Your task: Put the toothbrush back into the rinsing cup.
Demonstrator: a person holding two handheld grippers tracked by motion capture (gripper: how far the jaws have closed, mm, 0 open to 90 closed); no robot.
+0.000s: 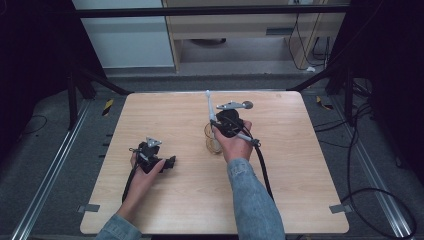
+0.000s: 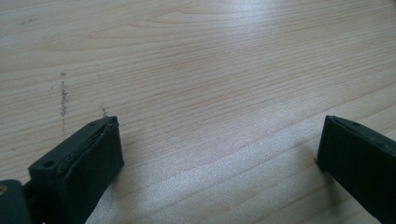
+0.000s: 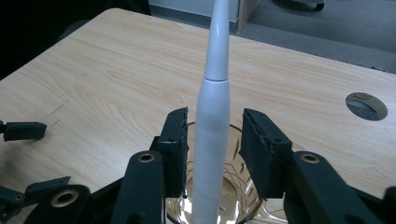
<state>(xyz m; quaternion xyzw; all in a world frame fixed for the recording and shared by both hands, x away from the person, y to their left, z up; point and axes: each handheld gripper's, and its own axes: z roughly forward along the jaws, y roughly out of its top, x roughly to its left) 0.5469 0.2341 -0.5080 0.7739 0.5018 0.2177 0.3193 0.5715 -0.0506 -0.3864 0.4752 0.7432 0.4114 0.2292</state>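
Right gripper view: toothbrush (image 3: 212, 140) upright in glass (image 3: 243, 196), between right gripper (image 3: 213, 142) jaws, slightly parted. Left gripper (image 2: 219, 154) agape over table (image 2: 210, 60).

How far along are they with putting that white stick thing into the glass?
Looks nearly done: the white toothbrush-like handle already stands with its lower end inside the amber glass. In hand: the right gripper straddles it, with small gaps visible beside both pads, so it seems released. Left: probably just backing that gripper away. The left gripper rests open on the table.
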